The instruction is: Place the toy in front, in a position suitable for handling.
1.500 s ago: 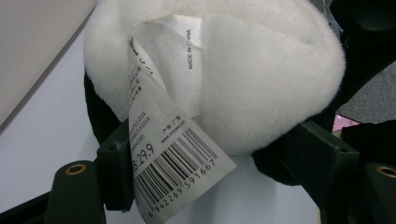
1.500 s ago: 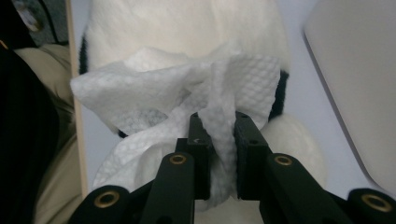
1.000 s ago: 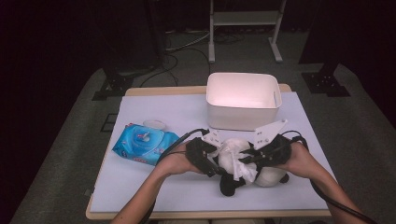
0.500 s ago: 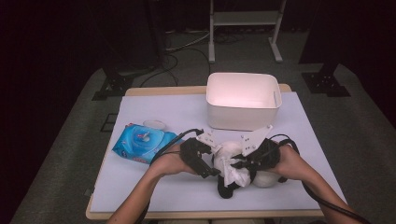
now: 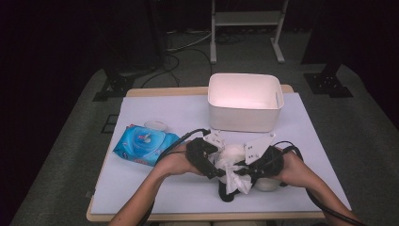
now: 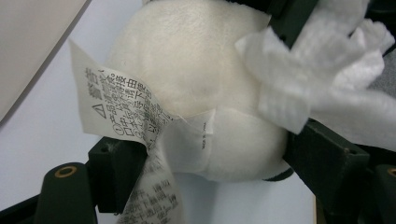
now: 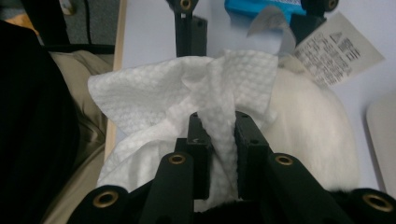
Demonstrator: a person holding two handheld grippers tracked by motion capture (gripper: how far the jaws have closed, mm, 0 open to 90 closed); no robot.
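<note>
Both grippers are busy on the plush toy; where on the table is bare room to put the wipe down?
Bare mat lies left of the white bin, above the blue wipes pack, and along the near left edge. Crowded: around the plush toy, wipe and both grippers.

A cream plush toy (image 6: 196,88) lies on the table near its front edge — crumpled white wipe (image 7: 196,98) against it.

dark room, grey carpet floor (image 5: 70,155), white metal stand (image 5: 244,19) behind the table (image 5: 155,113).
</note>
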